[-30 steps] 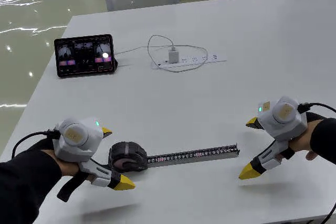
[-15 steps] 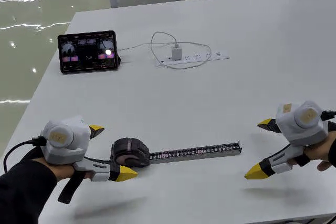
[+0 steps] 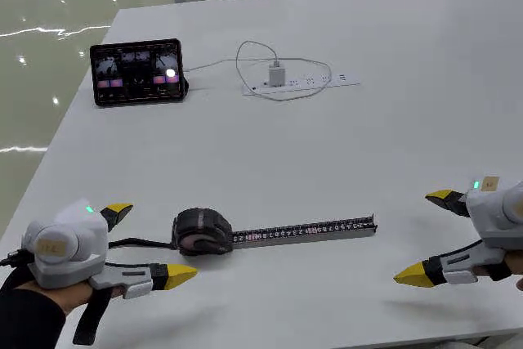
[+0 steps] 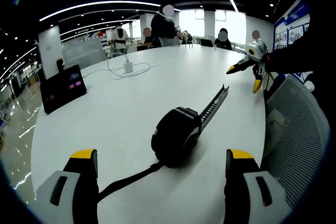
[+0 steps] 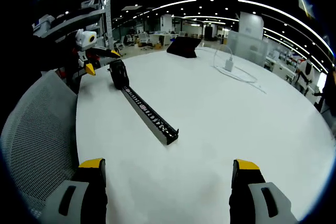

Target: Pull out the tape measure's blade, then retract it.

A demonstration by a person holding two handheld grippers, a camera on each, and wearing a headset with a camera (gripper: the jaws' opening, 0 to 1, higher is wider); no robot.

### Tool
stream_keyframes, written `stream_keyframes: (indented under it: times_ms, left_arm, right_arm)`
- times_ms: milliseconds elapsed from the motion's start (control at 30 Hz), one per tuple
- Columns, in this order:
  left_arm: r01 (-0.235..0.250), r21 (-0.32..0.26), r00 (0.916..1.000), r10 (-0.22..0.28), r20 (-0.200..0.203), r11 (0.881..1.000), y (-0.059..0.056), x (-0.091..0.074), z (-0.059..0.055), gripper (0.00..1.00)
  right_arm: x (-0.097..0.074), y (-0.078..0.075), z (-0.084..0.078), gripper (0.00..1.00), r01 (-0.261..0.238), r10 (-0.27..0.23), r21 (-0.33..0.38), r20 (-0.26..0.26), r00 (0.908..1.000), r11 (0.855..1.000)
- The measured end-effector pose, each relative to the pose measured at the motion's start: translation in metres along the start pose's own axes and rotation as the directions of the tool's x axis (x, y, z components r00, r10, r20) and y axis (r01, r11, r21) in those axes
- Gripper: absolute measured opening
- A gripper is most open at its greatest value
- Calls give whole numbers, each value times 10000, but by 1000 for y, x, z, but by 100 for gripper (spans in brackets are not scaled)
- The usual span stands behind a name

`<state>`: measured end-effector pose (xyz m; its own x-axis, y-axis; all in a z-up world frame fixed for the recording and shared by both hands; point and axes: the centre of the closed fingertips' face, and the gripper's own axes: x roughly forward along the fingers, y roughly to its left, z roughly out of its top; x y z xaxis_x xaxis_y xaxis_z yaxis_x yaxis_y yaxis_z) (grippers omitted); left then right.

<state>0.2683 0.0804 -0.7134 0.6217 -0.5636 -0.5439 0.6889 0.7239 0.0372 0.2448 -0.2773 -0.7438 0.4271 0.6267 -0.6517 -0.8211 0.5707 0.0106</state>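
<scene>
Blade (image 5: 149, 116) out — flat on tbl (image 5: 226, 124)

Your bench is a white table top (image 3: 327, 145): smooth, matt, faint sheen only; the black tape measure case (image 3: 202, 230) reads as matt moulded plastic, slightly rubbery at the rim; its dark blade (image 3: 306, 231) is thin and flat with a pale printed scale, semi-matt, metal by the look; your left gripper (image 3: 151, 243) and right gripper (image 3: 425, 234) have smooth white plastic shells and yellow plastic jaw tips; black tablet (image 3: 137, 71) has a glossy screen; white plastic power strip (image 3: 298, 83), smooth; floor (image 3: 49, 38) polished, mirror-glossy; grey mesh chair back (image 4: 294, 124), open woven cloth.
</scene>
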Motion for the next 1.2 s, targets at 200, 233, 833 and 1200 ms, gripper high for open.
stream_keyframes:
  times_ms: [200, 233, 833, 1200]
  left_arm:
    - [-61, -292, 9998, 56, -167, 9996, 0, -5, -17, 99]
    - [-103, -292, 9997, 96, -214, 9995, 0, -6, -19, 99]
    - [-594, -575, 9970, 564, -522, 9966, -4, -27, -41, 99]
    - [-593, -593, 9975, 568, -427, 9965, -1, -36, -36, 99]
  right_arm:
    - [-12, -5, -12, 99, 456, -456, 112, -39, 9990, 9989]
    - [-14, -4, -13, 99, 470, -470, 227, -1, 9989, 9986]
    - [-50, -2, -34, 99, 1426, -1479, 1077, 429, 9881, 9839]
    - [-57, -2, -44, 99, 1650, -1679, 1228, 138, 9857, 9786]
